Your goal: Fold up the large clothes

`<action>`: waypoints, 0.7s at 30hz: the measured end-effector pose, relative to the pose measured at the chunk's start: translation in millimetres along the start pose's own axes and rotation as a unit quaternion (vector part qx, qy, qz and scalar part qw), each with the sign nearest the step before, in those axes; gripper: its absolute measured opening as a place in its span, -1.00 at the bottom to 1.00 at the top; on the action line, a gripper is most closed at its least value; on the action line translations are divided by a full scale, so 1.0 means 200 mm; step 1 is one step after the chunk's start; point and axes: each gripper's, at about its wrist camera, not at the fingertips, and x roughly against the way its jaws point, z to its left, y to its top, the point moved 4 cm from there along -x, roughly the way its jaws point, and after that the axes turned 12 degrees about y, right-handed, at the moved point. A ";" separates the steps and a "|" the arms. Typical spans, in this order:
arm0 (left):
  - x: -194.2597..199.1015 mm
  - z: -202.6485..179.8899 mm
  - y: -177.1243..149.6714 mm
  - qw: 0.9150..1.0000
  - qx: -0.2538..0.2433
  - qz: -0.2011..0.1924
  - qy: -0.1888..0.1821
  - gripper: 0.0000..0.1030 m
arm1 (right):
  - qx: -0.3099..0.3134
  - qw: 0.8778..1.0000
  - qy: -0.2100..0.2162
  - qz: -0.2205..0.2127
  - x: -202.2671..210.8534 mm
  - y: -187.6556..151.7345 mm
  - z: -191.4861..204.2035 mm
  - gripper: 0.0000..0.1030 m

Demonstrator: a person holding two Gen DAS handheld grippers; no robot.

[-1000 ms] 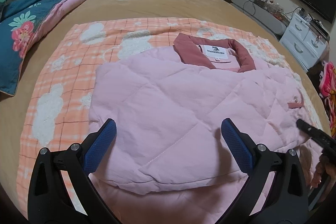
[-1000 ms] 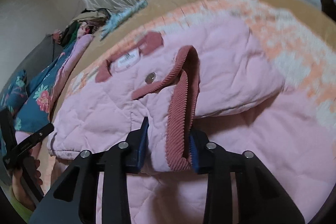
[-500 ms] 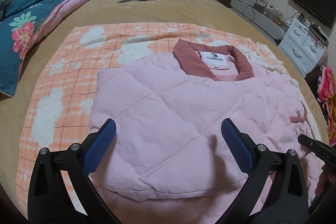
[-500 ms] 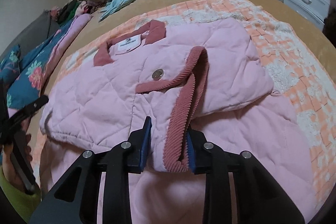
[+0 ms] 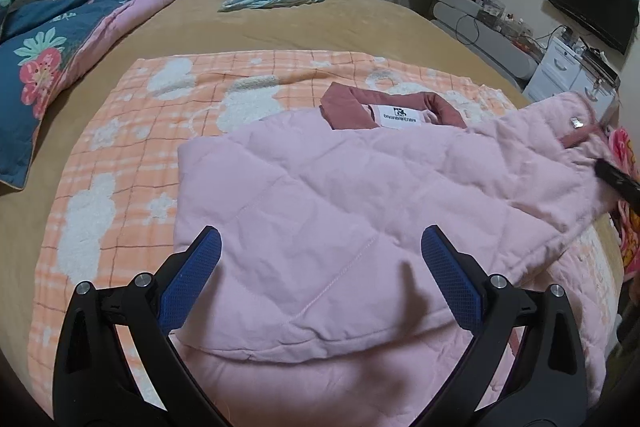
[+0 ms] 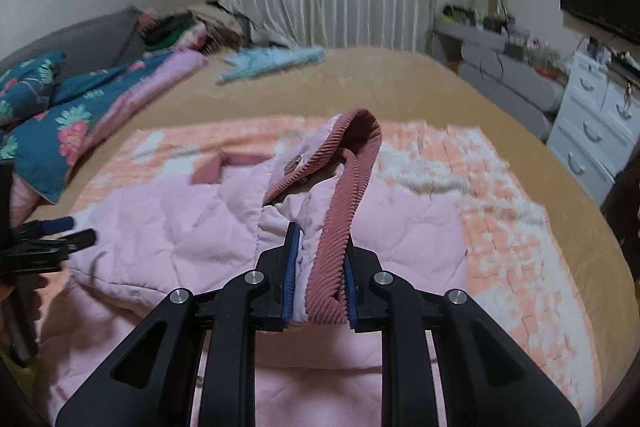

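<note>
The right gripper (image 6: 318, 259) is clamping down on the corduroy cuff (image 6: 344, 219) of the pink quilted jacket (image 5: 340, 211), its jaws having just been closing on it. The jacket is lying mid-frame on the orange checked blanket (image 5: 132, 155). The left gripper (image 5: 320, 267) is hanging wide open over it, gripping nothing.

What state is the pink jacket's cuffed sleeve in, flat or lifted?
Lifted. The right tongs are shut on the corduroy cuff, and the sleeve rises off the pink jacket, which otherwise lies flat on the orange blanket.
</note>
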 end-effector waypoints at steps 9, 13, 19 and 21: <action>-0.05 -0.07 -0.03 1.000 -0.013 0.002 -0.006 0.82 | -0.048 0.997 -0.019 0.057 -0.23 -0.23 -0.16 -0.54; -0.05 -0.12 -0.05 0.999 -0.031 -0.001 -0.011 0.82 | -0.048 0.996 -0.039 0.064 -0.22 -0.29 -0.18 0.01; -0.10 -0.16 -0.09 0.999 -0.045 0.019 -0.011 0.82 | -0.052 0.997 -0.054 0.016 -0.08 -0.23 -0.20 0.57; -0.13 -0.17 -0.10 0.998 -0.048 0.027 -0.009 0.82 | -0.035 0.998 -0.044 0.018 -0.08 -0.20 -0.16 0.67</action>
